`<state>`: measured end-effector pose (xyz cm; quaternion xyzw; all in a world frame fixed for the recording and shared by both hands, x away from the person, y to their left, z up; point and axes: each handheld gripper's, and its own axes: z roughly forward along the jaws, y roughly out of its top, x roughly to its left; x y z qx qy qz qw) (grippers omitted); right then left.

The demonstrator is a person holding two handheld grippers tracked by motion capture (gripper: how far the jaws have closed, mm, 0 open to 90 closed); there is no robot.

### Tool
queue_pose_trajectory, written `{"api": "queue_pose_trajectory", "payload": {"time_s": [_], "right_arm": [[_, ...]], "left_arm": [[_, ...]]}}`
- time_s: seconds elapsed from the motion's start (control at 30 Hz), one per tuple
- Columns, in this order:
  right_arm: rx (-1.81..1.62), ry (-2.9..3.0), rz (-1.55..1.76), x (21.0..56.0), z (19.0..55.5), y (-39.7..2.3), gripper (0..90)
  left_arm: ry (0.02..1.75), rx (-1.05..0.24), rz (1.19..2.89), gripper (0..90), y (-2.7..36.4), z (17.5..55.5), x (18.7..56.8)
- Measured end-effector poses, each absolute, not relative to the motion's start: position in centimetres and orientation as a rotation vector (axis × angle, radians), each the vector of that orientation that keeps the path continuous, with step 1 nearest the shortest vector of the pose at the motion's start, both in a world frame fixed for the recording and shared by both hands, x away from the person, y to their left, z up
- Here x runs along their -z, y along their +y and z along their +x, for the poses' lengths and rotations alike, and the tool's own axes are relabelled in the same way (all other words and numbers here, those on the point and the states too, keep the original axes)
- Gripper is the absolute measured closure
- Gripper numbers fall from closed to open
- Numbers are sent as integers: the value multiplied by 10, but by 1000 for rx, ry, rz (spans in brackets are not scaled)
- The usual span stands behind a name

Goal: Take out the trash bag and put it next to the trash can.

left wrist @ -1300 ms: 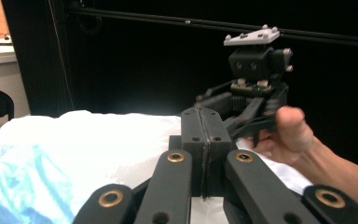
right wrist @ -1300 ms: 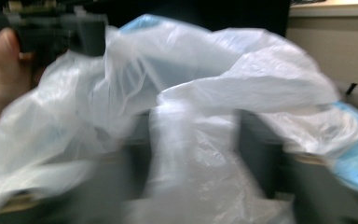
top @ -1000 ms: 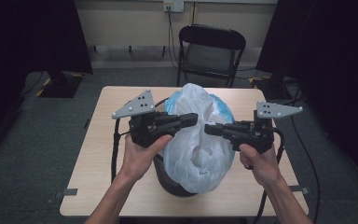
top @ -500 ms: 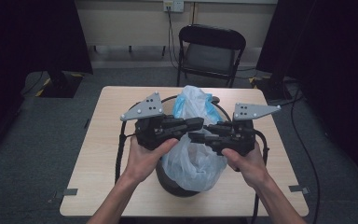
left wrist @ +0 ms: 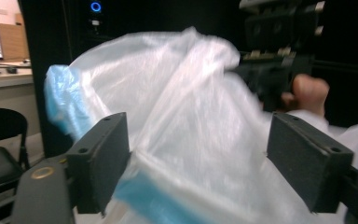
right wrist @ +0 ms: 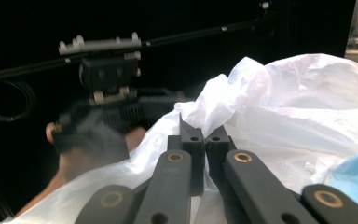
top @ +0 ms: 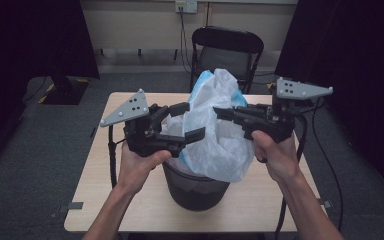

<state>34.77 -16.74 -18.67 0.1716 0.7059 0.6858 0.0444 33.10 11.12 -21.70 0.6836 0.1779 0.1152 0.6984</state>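
The white bag (top: 220, 125) stands tall over the black bin (top: 195, 187), the right gripper (right wrist: 204, 135) pinches its top tight, and the left gripper (top: 190, 122), jaws just opened wide, waits just beside it.

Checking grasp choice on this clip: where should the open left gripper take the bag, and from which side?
Best on the bunched top edge of the bag, from the left, opposite the right gripper, which is already shut on a gathered fold there. The film is loose and billowy lower down; the left gripper stands open with the bag between its jaws.
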Motion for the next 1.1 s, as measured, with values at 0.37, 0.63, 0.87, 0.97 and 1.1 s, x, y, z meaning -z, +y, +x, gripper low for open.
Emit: {"api": "queue_pose_trajectory", "payload": {"time_s": [0.37,0.63,0.87,0.97,1.1], "right_arm": [[-2162,2127,408,143,341,-133,900],[-2175,2080,354,131,330,-135,898],[-2087,2049,521,151,335,-162,261],[-2054,2041,550,165,335,-173,176],[-2015,2090,576,186,339,-176,158]], "left_arm": [[397,-237,1641,164,81,344,217],[353,-266,1709,796,77,337,217],[369,-233,1651,888,94,344,214],[366,-232,1624,889,101,345,207],[348,-238,1606,888,106,341,198]]}}
